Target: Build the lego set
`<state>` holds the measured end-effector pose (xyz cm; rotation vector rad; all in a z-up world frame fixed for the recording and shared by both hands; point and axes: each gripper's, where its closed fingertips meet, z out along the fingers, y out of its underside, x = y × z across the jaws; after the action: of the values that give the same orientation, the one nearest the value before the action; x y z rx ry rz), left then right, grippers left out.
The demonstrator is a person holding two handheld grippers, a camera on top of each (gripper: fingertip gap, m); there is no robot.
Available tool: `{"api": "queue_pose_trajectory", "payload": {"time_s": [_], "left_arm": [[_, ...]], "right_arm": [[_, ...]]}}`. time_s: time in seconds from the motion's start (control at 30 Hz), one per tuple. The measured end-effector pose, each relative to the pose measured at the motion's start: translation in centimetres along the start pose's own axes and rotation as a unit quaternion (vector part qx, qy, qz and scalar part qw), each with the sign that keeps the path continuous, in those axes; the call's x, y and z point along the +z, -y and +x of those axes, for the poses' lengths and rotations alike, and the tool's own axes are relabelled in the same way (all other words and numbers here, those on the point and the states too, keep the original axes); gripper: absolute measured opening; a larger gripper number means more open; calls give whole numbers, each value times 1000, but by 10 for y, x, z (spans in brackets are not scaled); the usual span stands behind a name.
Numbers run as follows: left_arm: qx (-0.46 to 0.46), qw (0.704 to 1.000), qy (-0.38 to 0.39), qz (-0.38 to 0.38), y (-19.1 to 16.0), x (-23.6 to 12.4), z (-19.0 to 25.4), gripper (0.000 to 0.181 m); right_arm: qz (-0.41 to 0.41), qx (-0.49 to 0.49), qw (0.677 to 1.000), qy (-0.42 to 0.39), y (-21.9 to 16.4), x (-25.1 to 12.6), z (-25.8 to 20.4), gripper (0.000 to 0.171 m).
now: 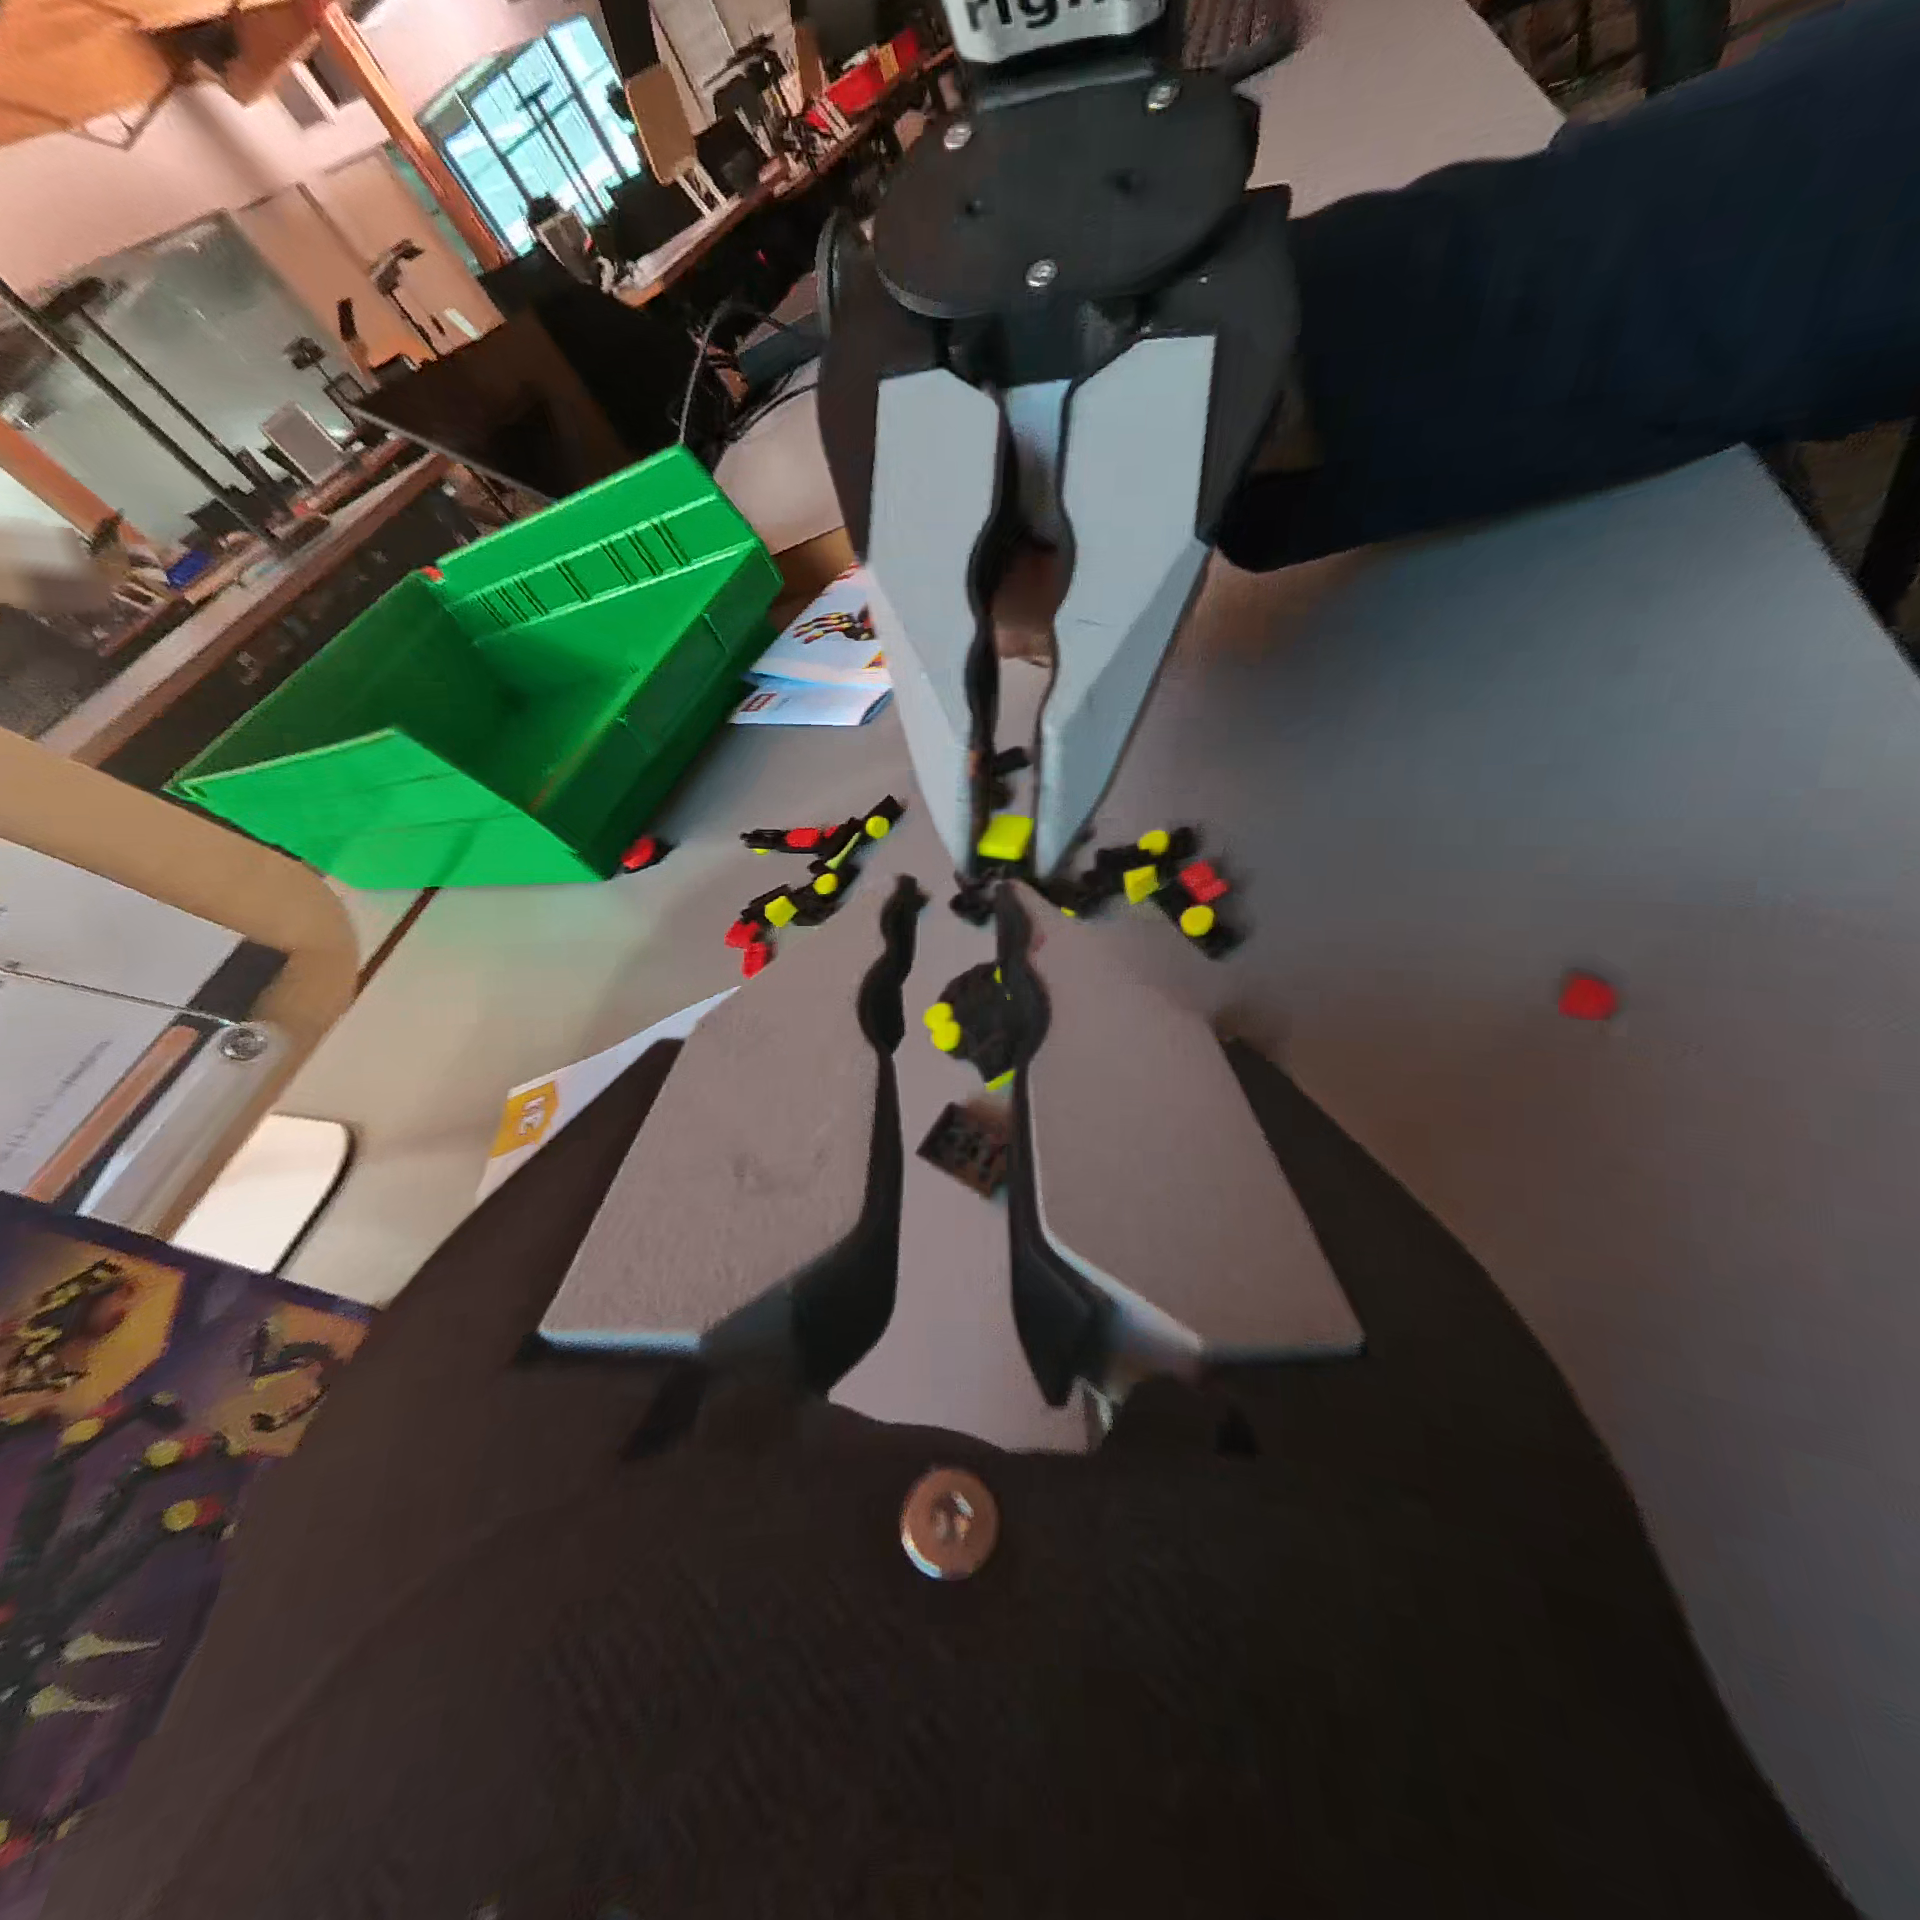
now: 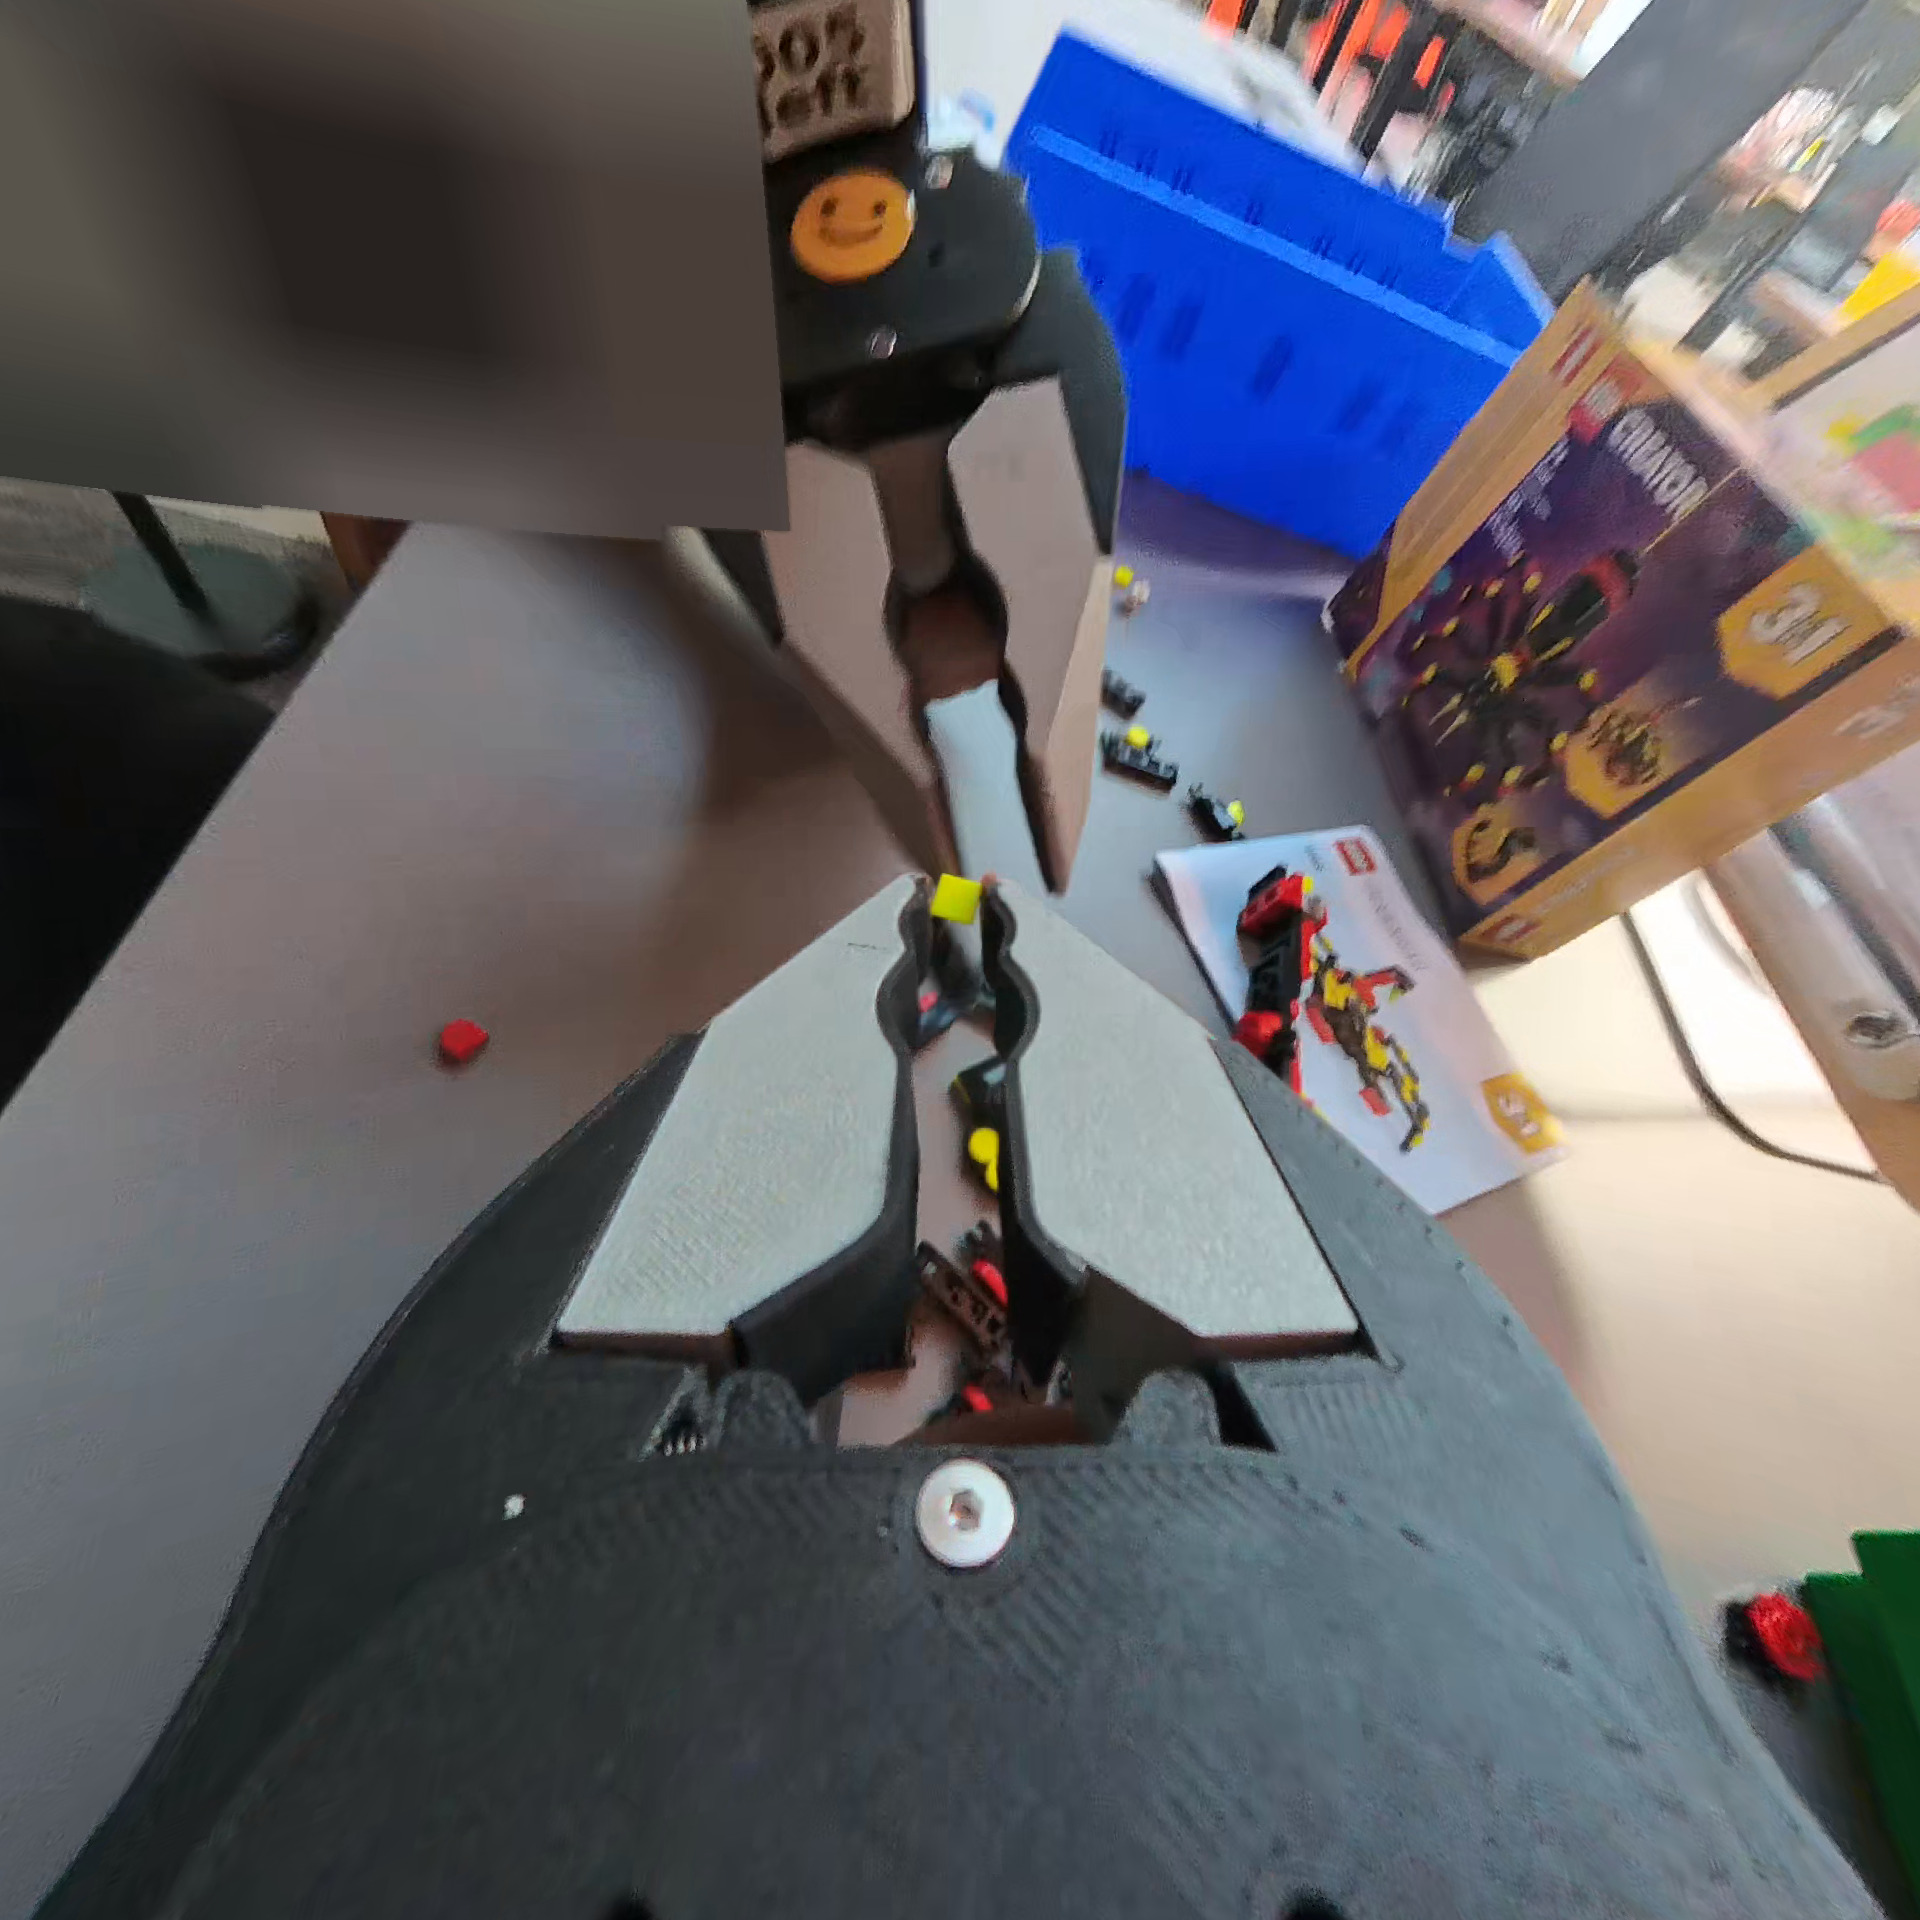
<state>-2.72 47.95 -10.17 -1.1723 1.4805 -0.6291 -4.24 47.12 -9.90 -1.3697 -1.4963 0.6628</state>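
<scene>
My right gripper (image 2: pixel 956 900) is shut on a small yellow brick (image 2: pixel 956 897). In the left wrist view the right gripper (image 1: pixel 1006 854) points down with the yellow brick (image 1: pixel 1006 836) at its tips, just above black parts on the grey table (image 1: pixel 1455 727). My left gripper (image 1: pixel 951 902) is open and faces it, tips close to the brick. A round black assembly with yellow studs (image 1: pixel 982 1023) lies under the left gripper, against its right finger. Black leg pieces with yellow and red studs lie to the left (image 1: pixel 810 883) and to the right (image 1: pixel 1153 883).
A green bin (image 1: pixel 488 707) stands at the left, a blue bin (image 2: pixel 1247 312) behind the left gripper. The set's box (image 2: pixel 1621 644) and a booklet (image 2: pixel 1340 1018) lie beside the work spot. A loose red brick (image 1: pixel 1587 997) lies apart. A dark plate (image 1: pixel 966 1148) lies between my left fingers. My left and right fingertips are right by each other.
</scene>
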Motion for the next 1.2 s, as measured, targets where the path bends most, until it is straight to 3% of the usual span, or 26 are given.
{"api": "queue_pose_trajectory", "payload": {"time_s": [0.2,0.37,0.57,0.7,0.97,1.1,1.2], "left_arm": [[-64,998,-21,12,5,1,7,6],[-78,997,14,-3,-9,-2,-16,6],[-107,992,45,-45,-28,-4,-33,5],[-94,993,46,-52,-29,-3,-31,4],[-73,994,44,-66,-33,-1,-29,4],[-54,993,79,-73,-41,-5,-45,3],[-32,989,113,-87,-51,-10,-61,2]], "right_arm": [[35,-36,998,-36,15,-1,2,6],[3,-19,997,-77,-6,-1,23,7],[-63,22,998,10,-40,7,2,7],[-114,10,993,13,-58,14,-3,6],[-126,41,991,26,-67,9,-2,18],[-28,75,997,-15,-43,-6,23,18],[53,86,986,-130,-31,-37,69,17]]}}
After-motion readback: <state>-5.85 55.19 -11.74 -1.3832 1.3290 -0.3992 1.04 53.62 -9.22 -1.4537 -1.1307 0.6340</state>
